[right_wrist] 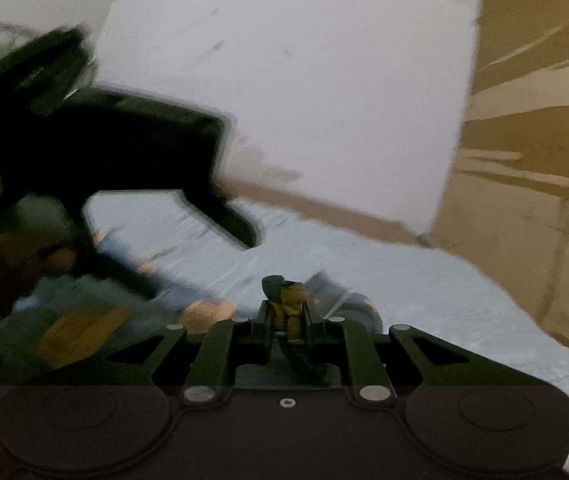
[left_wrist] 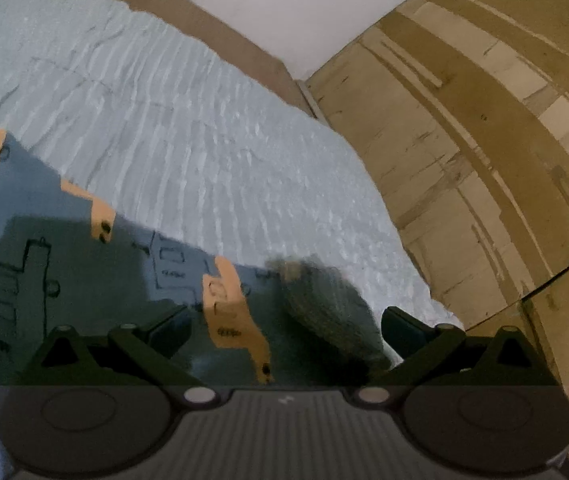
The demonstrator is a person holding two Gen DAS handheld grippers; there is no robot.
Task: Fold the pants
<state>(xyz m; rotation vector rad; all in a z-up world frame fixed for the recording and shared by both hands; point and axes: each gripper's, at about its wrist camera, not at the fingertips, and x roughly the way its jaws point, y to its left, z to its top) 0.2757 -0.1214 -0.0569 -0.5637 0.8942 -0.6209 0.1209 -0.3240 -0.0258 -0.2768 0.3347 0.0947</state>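
The soft, floppy blue-grey cloth pants with orange patches (left_wrist: 84, 264) lie on the pale blue bed sheet (left_wrist: 204, 128), at seven o'clock in the left view. The left gripper (left_wrist: 284, 328) has its jaws spread wide and empty. The right gripper (right_wrist: 286, 312) is pinching a bunched edge, a good place to hold light cloth.

No legible text, brand or number is found in either view. Dark outlined marks are seen on the pants (left_wrist: 84, 264) ahead of the left jaws, and on their orange patches (left_wrist: 228, 308), but they are too blurred to be read.
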